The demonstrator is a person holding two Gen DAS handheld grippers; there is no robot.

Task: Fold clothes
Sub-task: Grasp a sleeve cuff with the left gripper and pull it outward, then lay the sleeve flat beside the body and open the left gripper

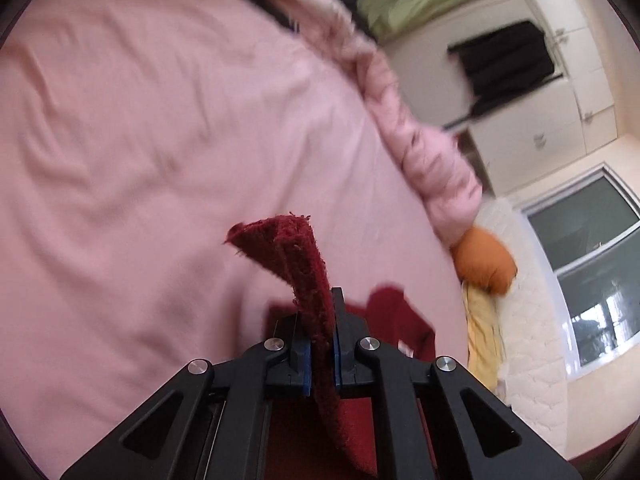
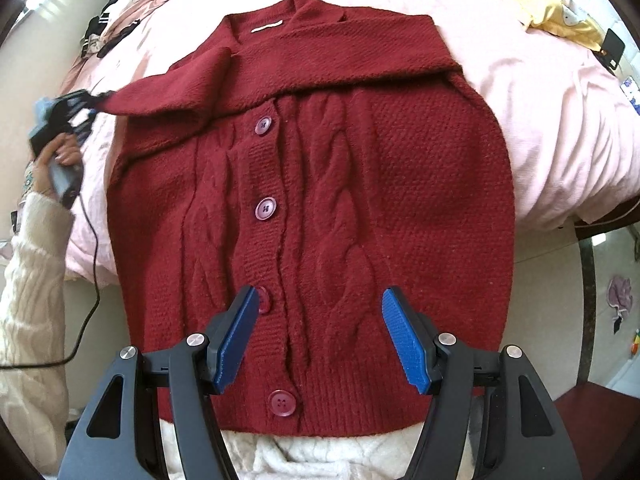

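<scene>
My left gripper [image 1: 320, 344] is clamped on the red cardigan's [image 2: 320, 200] sleeve cuff [image 1: 292, 248], lifted over the pink bedsheet [image 1: 140, 140]. My right gripper [image 2: 320, 340] is wide open, empty, hovering above the cardigan's hem. The cardigan lies buttoned, flat on the bed. White wardrobe [image 1: 560, 92] and window [image 1: 592, 260] sit beyond.
</scene>
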